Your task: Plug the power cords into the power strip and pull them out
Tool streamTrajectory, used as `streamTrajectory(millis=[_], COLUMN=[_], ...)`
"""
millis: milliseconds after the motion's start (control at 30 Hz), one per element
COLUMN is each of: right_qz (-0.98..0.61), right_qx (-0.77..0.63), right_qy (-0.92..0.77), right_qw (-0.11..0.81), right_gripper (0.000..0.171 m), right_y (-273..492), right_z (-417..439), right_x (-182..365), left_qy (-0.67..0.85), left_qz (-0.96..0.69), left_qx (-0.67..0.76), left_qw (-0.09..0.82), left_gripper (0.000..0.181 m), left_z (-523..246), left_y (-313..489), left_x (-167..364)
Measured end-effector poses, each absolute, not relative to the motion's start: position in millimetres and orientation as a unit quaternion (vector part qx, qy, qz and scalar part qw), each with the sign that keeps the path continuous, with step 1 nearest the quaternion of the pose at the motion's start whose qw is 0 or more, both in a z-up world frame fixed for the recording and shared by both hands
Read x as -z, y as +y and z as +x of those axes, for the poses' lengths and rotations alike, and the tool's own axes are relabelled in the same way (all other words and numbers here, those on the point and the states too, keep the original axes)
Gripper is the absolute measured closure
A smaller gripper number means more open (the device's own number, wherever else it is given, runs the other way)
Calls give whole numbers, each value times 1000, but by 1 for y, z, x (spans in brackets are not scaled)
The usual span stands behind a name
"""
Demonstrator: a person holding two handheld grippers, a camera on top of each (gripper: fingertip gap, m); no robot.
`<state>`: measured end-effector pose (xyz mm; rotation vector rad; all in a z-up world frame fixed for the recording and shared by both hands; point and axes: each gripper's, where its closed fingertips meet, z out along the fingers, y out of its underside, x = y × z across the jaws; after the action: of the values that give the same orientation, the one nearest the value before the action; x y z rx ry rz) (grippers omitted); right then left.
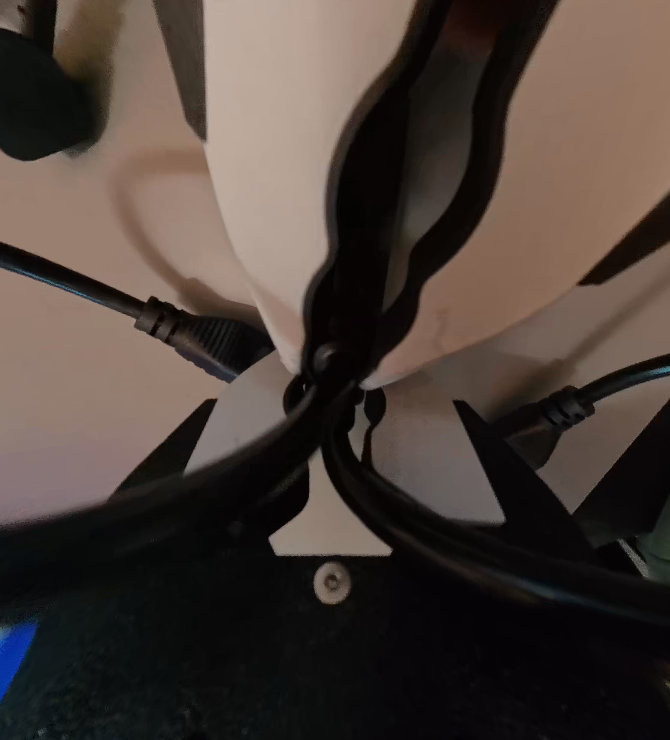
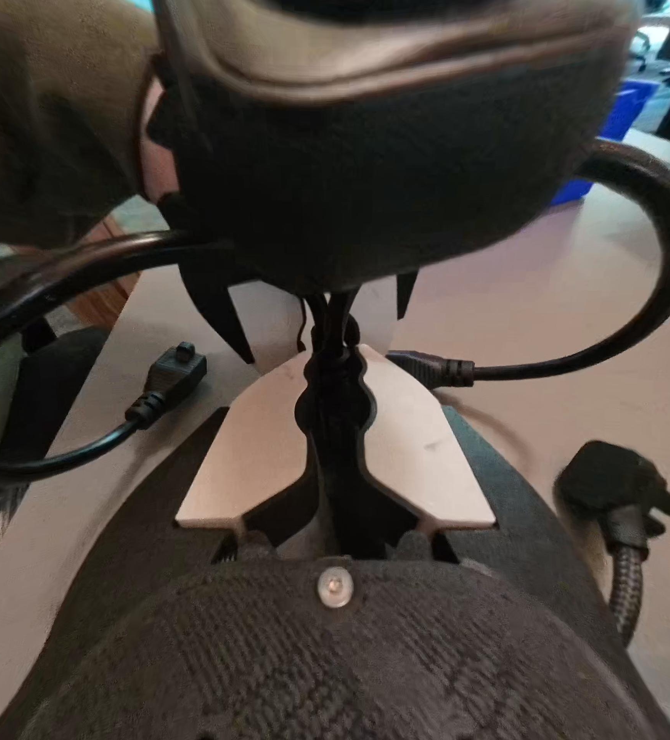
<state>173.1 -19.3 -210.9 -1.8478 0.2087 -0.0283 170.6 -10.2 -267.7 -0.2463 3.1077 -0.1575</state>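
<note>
Pinching glossy black cords tip-to-tip: left gripper, right gripper.

Two wrist cameras face each other at very close range above a pale table, each looking along its own fingers. Both views share the black cords bunched between meeting fingertips.

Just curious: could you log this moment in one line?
left gripper: shut on black cords | right gripper: shut on black cords | plug: loose on table
</note>
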Motion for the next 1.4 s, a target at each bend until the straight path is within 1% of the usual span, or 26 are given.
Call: streamTrajectory(millis=[33,167,233,467,633,667,800,933,1000,1033,1067,1100,1167,1233,1333,1400], right_qz=[-804,-809,-798,-804,-786,-794,-802,-786,-808,-761,-720,-721,-759,-751,-789,-792], right_qx=[24,17,2,21,-24,-10,11,-9,15,-16,-44,-21,14,23,72,102], right_qy=[66,72,91,48,111,96,59,87,20,-4,8,39,81,82,98,102], right_qw=[590,583,596,592,607,601,594,612,589,649,693,692,646,655,602,594], right_gripper=[157,157,157,157,157,157,157,157,156,158,155,154,155,155,156,156], right_y=[-19,-20,-21,-19,-21,-21,-18,-18,-19,-18,-25,-32,-43,-51,-74,-90], right_z=[170,175,179,174,183,182,177,181,169,157,158,173,191,190,193,193], right_x=[211,212,212,211,211,211,210,210,210,183,160,160,180,170,171,162], left_qy=[996,996,996,995,995,996,995,994,996,996,995,995,995,995,995,995], left_qz=[-74,-80,-81,-81,-89,-84,-84,-93,-80,-79,-79,-88,-85,-84,-78,-79], left_qx=[51,44,38,53,47,42,48,53,44,44,55,56,55,60,54,54], left_qw=[11,8,8,7,5,7,5,5,5,6,6,5,11,5,5,5], left_gripper=[155,156,156,155,156,154,156,156,155,155,155,156,156,156,156,156], left_z=[170,170,171,170,172,172,171,173,171,171,171,171,171,171,171,171], left_y=[-10,-10,-11,-11,-13,-13,-12,-13,-13,-15,-16,-15,-15,-15,-15,-15], left_x=[268,268,268,268,268,268,267,267,267,268,268,268,268,268,268,268])
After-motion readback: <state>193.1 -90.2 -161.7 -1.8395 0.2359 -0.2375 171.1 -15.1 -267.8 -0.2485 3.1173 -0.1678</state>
